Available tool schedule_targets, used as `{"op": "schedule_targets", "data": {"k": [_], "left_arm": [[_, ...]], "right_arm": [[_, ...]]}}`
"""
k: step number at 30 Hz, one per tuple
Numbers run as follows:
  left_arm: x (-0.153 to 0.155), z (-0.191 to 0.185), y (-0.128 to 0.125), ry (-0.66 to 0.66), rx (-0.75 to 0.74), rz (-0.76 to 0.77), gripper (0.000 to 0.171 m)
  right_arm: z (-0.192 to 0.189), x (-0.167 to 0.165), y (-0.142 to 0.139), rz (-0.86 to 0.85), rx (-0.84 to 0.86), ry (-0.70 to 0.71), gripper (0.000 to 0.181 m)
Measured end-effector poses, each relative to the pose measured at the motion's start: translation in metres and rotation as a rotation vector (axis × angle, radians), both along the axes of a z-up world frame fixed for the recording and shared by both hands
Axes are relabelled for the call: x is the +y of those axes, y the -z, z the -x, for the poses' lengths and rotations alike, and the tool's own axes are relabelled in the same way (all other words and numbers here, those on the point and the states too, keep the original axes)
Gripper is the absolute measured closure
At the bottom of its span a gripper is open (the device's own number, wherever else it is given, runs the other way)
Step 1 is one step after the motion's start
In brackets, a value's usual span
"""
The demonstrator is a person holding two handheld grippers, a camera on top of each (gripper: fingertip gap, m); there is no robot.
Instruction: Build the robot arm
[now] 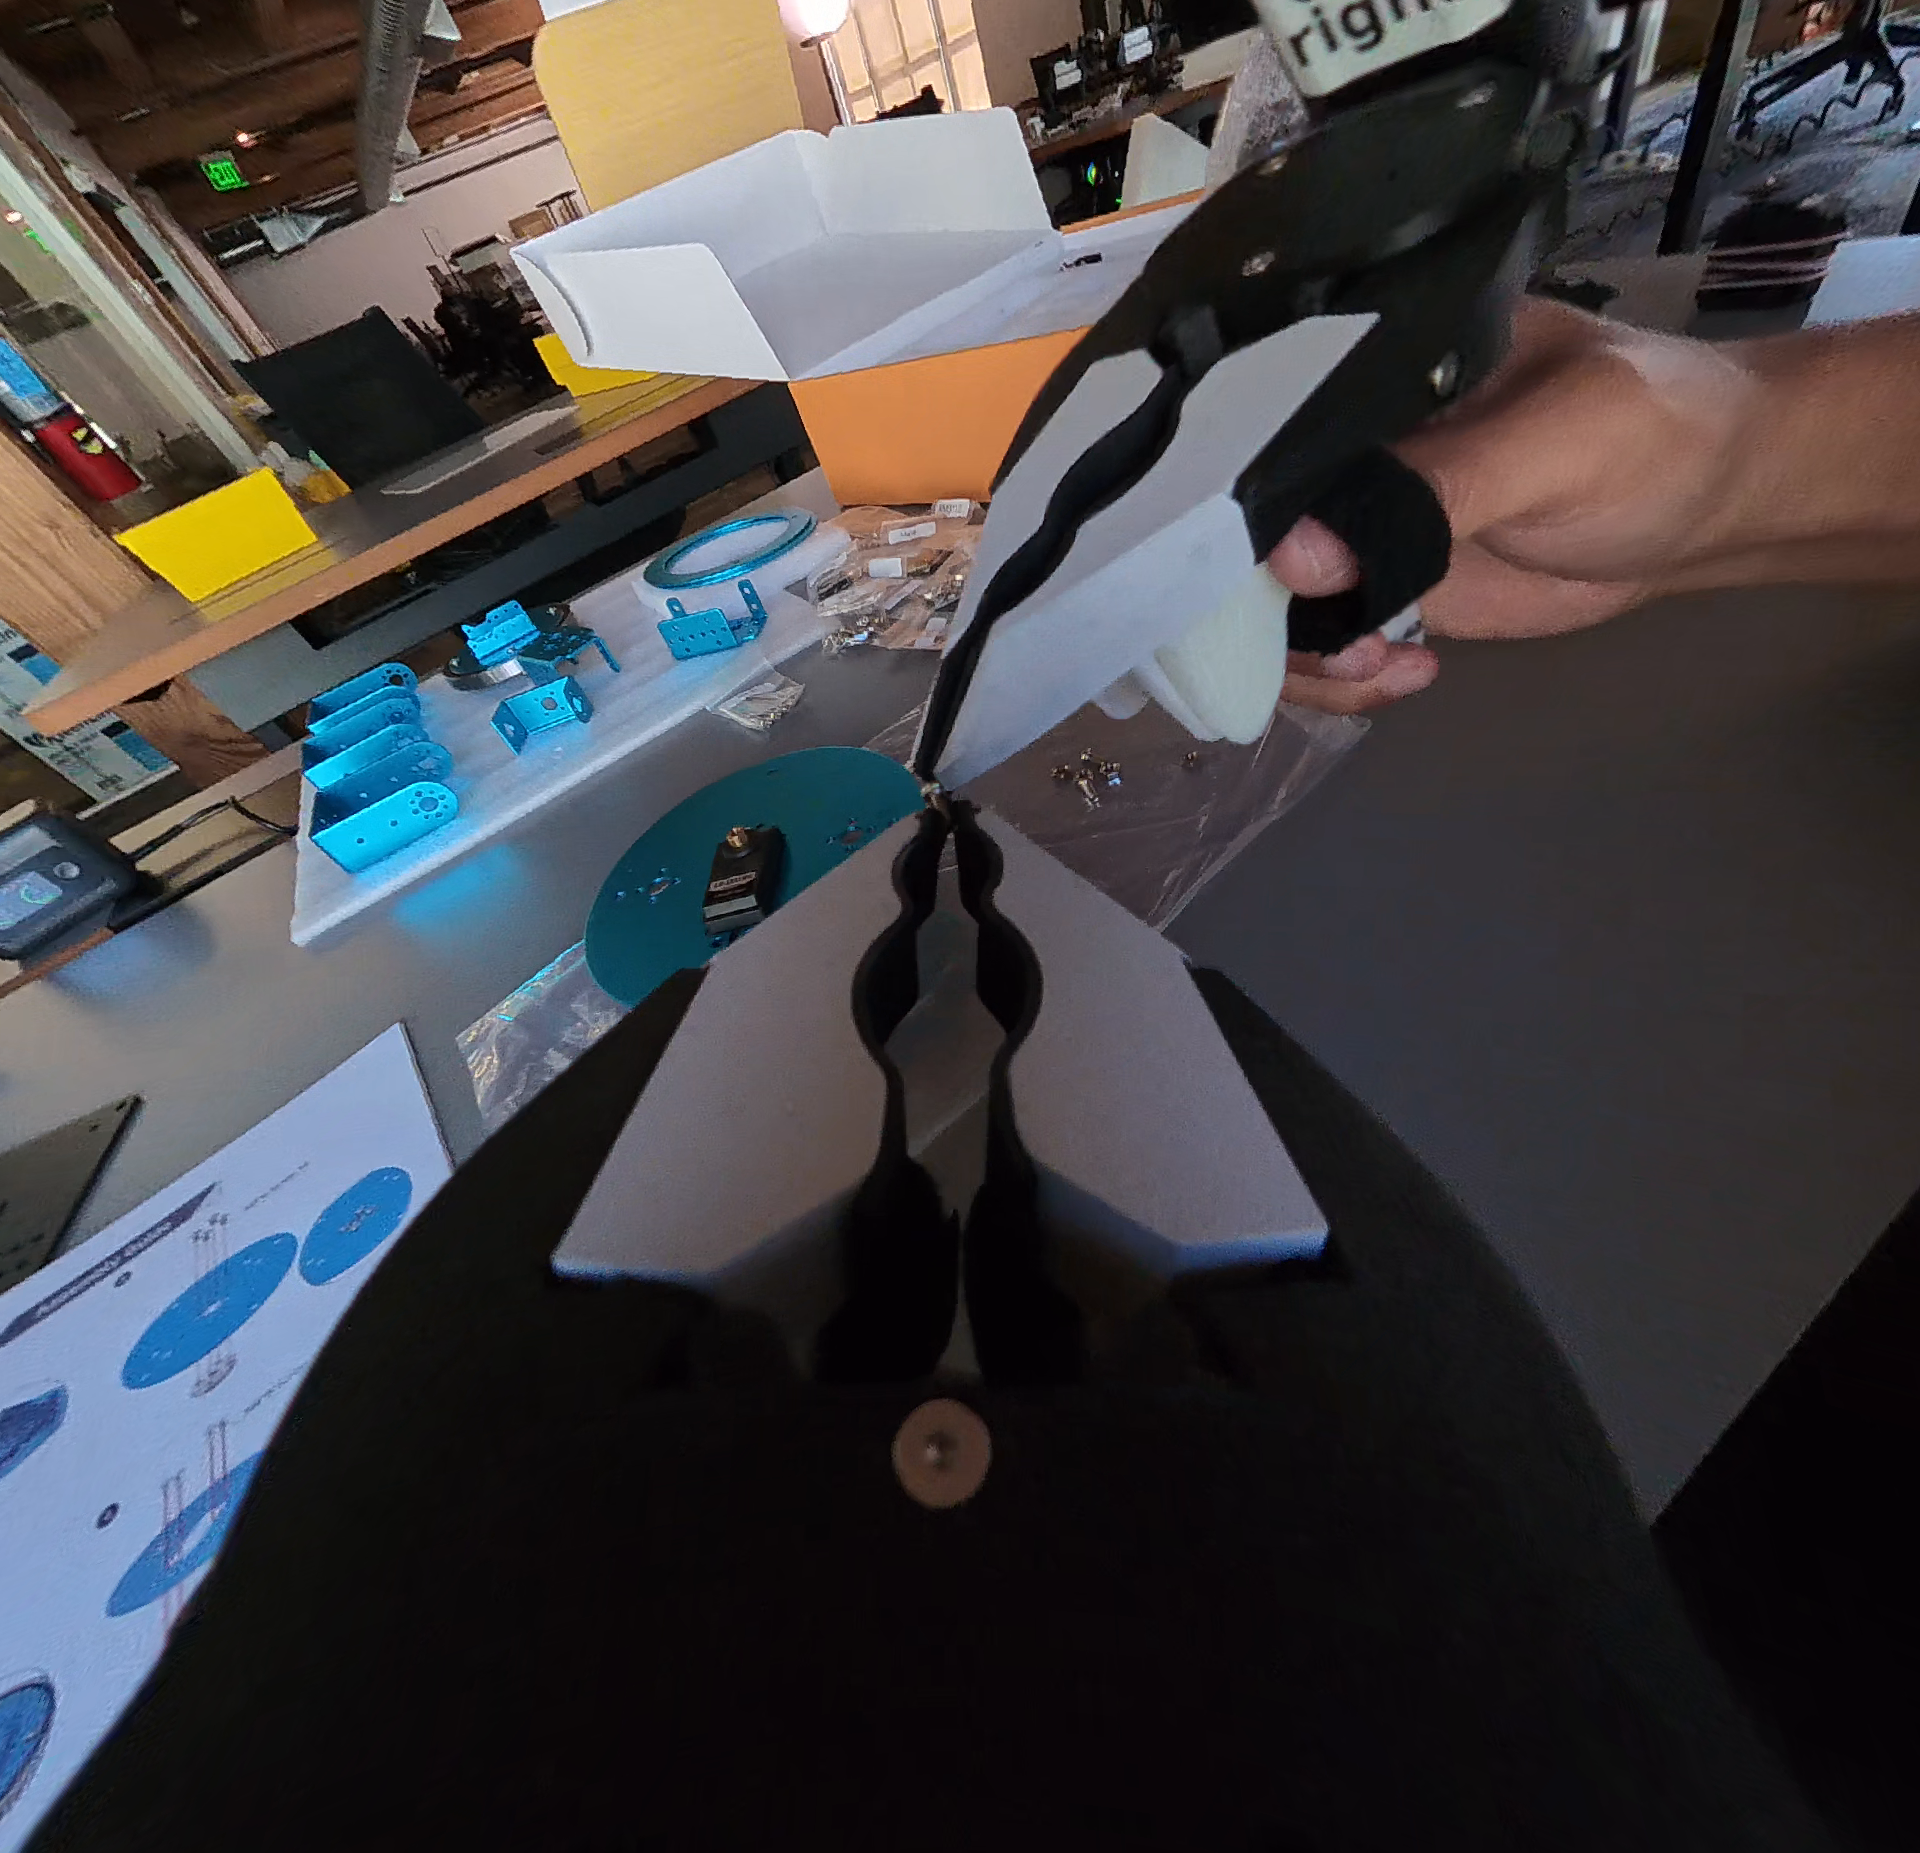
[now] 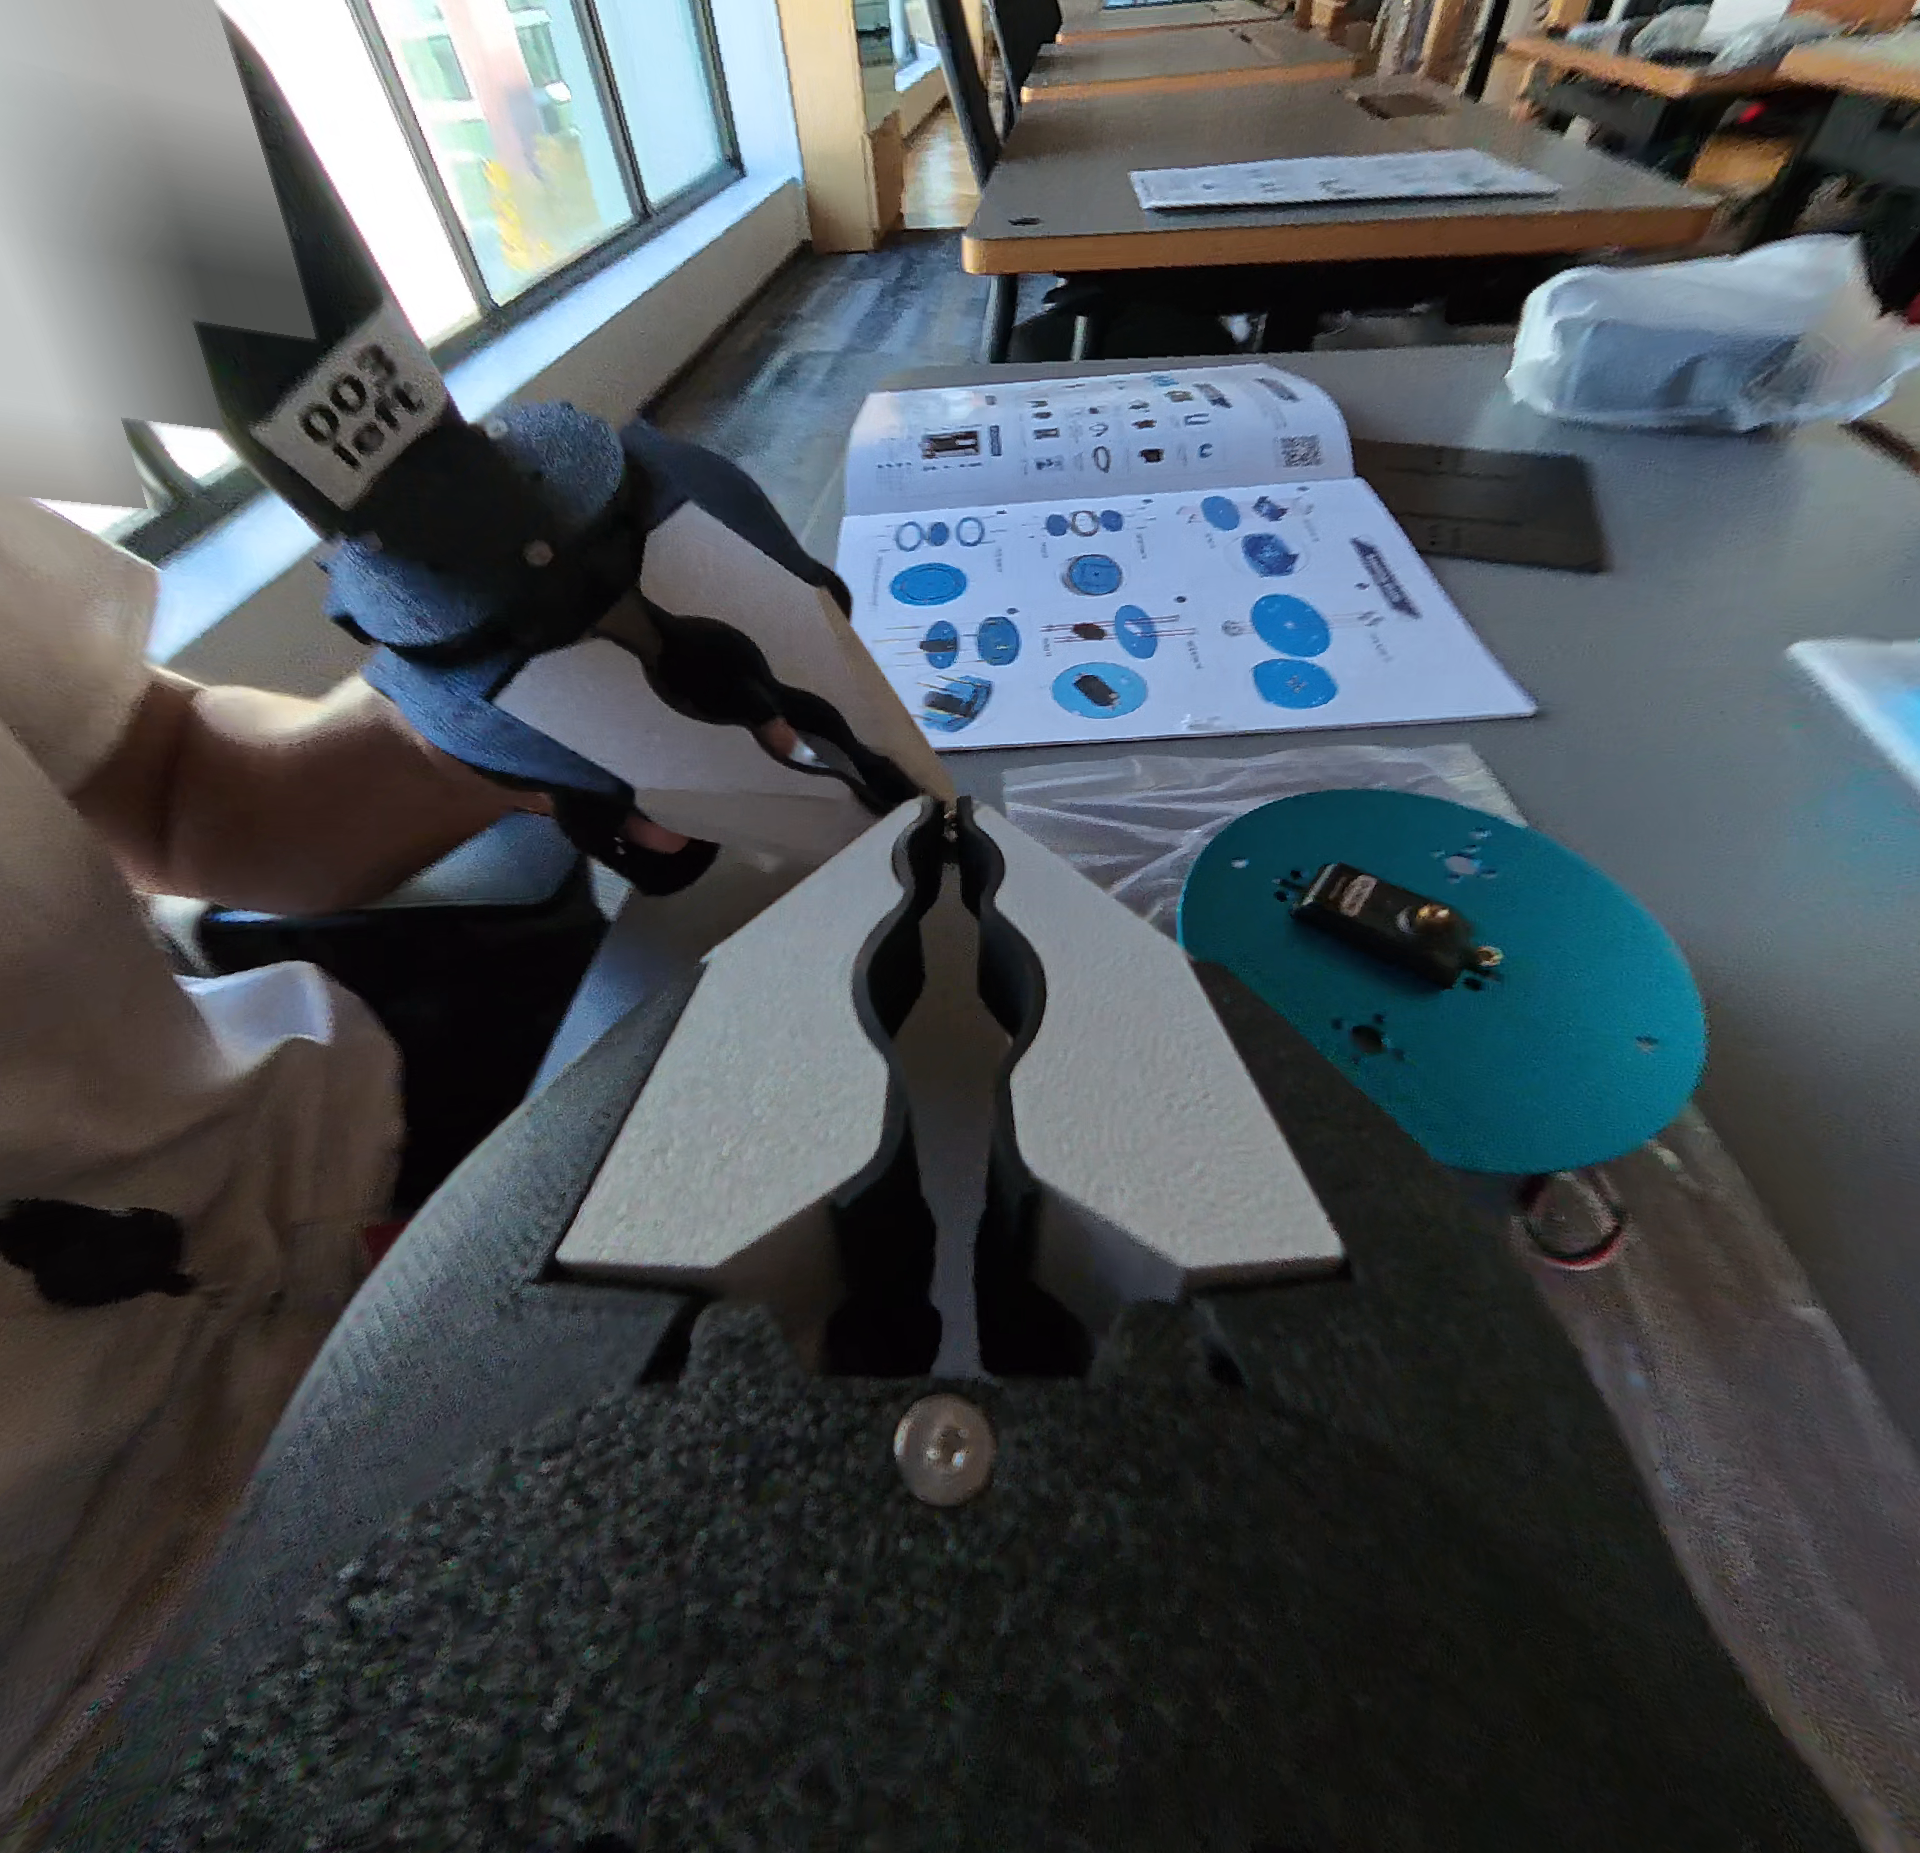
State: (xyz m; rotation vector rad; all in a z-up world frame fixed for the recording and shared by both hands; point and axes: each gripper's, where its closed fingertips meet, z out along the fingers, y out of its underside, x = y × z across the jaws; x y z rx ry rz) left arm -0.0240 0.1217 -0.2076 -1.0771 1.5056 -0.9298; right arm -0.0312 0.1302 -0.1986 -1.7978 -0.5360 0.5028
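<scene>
My left gripper (image 1: 941, 814) and right gripper (image 2: 951, 814) are both shut, and their tips meet point to point above the grey table (image 1: 1558, 920). A small metal screw (image 1: 937, 791) is pinched where the tips meet; it also shows in the right wrist view (image 2: 951, 822). The right gripper (image 1: 928, 769) comes in from the upper right, held by a hand (image 1: 1558, 515). The left gripper (image 2: 932, 791) comes in from the left. Just below lies a teal round plate (image 1: 665, 899) with a black servo (image 1: 740, 884) on it, also in the right wrist view (image 2: 1455, 1076).
Loose screws (image 1: 1086, 777) lie on a clear plastic bag (image 1: 1195, 827). Blue metal brackets (image 1: 384, 764) sit on a white foam sheet (image 1: 520, 858). An instruction sheet (image 2: 1143, 598) and a black plate (image 2: 1486, 504) lie nearby. An open white and orange box (image 1: 831, 276) stands behind. Only a small space, under 4 cm, lies between the two pairs of fingers. Both grippers' tips are roughly 15 centimeters from the teal round plate (image 1: 665, 899). Seen from the right wrist view (image 2: 1431, 867) as well.
</scene>
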Motion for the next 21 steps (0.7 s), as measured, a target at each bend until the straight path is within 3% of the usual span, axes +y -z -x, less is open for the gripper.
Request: {"op": "schedule_targets", "data": {"k": [8,21], "left_arm": [[-0.008,0.005,0.000,0.090,-0.037,-0.157,0.169],[-0.016,0.005,0.015,0.106,0.023,-0.369,0.169]], "right_arm": [[0.005,-0.012,0.001,0.331,0.510,-0.211,0.168],[0.007,-0.018,0.019,0.418,0.403,-0.205,0.177]]}}
